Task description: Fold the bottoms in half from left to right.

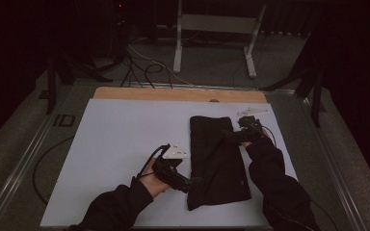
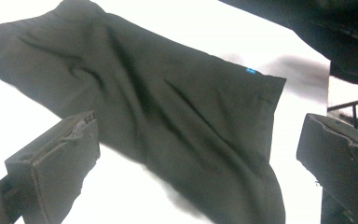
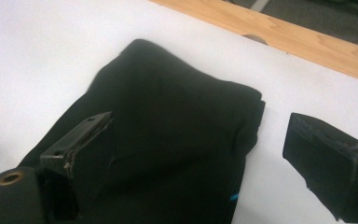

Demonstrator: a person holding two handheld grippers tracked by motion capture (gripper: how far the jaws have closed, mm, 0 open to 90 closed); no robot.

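A black cloth (image 1: 217, 159), folded into a long rectangle, lies flat on the white tabletop (image 1: 120, 130) right of centre. My left gripper (image 1: 195, 182) sits at the cloth's near left edge, its jaws open and spread wide. In the left gripper view the cloth (image 2: 168, 102) lies beyond the left gripper (image 2: 200, 135), and a small blue tag (image 2: 250, 71) marks one corner. My right gripper (image 1: 229, 134) hovers over the cloth's far right corner, also open. In the right gripper view the cloth's folded end (image 3: 168, 116) lies under the right gripper (image 3: 200, 128), with nothing pinched.
A wooden strip (image 1: 178, 94) runs along the table's far edge. Beyond it stand a white metal frame (image 1: 217, 24) and loose cables (image 1: 144, 67) on the floor. The white top stretches bare to the left of the cloth. A dark sleeve (image 2: 335, 28) crosses the left gripper view's corner.
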